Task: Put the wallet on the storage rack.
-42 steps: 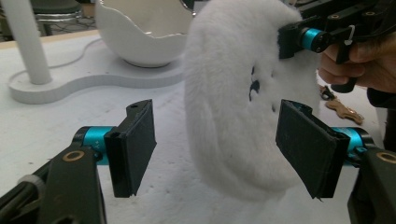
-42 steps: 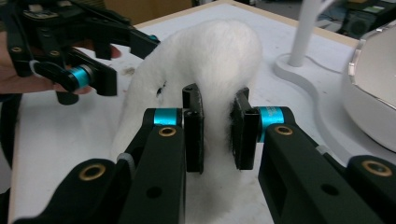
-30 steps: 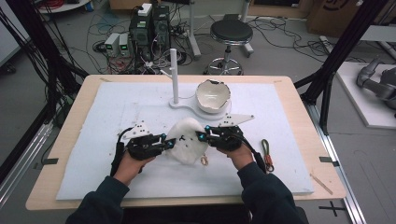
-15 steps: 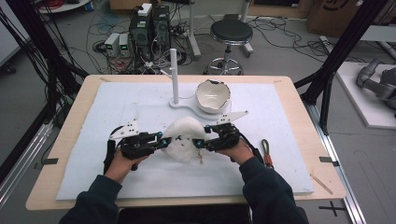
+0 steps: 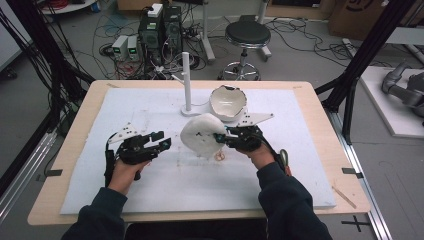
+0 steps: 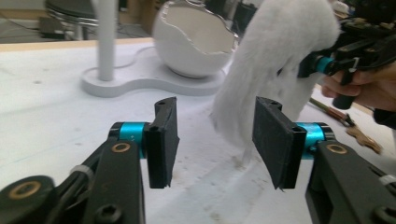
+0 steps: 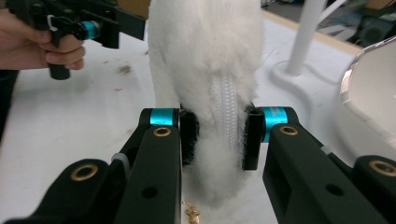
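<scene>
1. Our left gripper [image 5: 162, 144] has just let go, jaws half open and empty, pulled back from the furry white pouch [image 5: 200, 136].
2. Our right gripper [image 5: 223, 138] has just closed and pinches the pouch alone above the mat's [image 5: 150, 107] middle: handover done.

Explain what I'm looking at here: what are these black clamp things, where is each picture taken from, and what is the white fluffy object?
A person sits at a table with a hand-held two-jaw gripper in each hand. One camera looks down from above; one rides on each gripper, looking along its jaws. The right gripper is clamped on a white furry cloth item, lifting it. The left gripper has just been opening; its jaws stand apart with nothing between them. Behind stand a white post on a base and a cracked white shell-like bowl.
</scene>
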`<action>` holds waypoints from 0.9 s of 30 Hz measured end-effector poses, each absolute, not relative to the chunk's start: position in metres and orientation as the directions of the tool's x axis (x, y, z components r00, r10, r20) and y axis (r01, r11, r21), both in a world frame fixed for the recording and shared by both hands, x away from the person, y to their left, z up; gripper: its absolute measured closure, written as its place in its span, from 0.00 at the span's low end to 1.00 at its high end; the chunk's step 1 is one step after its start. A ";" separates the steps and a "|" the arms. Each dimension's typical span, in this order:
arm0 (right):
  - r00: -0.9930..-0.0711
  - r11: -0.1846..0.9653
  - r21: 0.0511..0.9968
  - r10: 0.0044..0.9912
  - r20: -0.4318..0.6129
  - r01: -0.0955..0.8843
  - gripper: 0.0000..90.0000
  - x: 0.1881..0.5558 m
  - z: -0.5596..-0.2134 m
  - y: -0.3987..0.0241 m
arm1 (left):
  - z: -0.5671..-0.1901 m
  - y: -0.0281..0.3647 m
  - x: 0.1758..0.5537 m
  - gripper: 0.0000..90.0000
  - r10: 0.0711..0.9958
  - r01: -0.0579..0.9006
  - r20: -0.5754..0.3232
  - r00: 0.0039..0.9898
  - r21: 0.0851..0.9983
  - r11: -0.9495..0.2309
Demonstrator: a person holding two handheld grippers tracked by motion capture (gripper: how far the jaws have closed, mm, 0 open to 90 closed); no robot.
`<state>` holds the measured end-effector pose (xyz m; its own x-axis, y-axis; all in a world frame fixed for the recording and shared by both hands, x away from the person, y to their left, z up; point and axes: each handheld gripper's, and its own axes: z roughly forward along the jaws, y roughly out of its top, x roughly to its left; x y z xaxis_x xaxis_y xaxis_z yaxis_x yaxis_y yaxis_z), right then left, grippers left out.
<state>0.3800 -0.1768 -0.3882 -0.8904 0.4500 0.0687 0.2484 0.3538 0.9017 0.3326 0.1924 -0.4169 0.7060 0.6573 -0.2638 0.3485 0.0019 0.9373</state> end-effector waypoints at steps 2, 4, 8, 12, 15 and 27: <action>-0.889 0.358 0.905 0.455 0.046 0.231 0.84 0.384 -0.380 -0.178 | -0.418 0.198 0.333 0.54 0.677 0.350 -0.265 0.687 0.937 0.012; -0.889 0.378 0.904 0.458 0.006 0.201 0.84 0.391 -0.369 -0.177 | -0.418 0.199 0.334 0.48 0.689 0.350 -0.261 0.676 0.937 0.013; -0.883 0.419 0.897 0.463 -0.077 0.142 0.84 0.410 -0.338 -0.174 | -0.419 0.200 0.335 0.31 0.723 0.347 -0.235 0.649 0.938 -0.006; -0.868 0.476 0.874 0.472 -0.156 0.102 0.84 0.431 -0.315 -0.172 | -0.419 0.201 0.335 0.26 0.726 0.346 -0.237 0.645 0.938 -0.002; -0.855 0.503 0.860 0.479 -0.197 0.084 0.83 0.442 -0.307 -0.173 | -0.419 0.202 0.335 0.26 0.725 0.349 -0.237 0.647 0.937 -0.006; -0.786 0.618 0.783 0.518 -0.337 0.071 0.83 0.487 -0.297 -0.188 | -0.423 0.203 0.336 0.26 0.727 0.366 -0.249 0.640 0.930 -0.004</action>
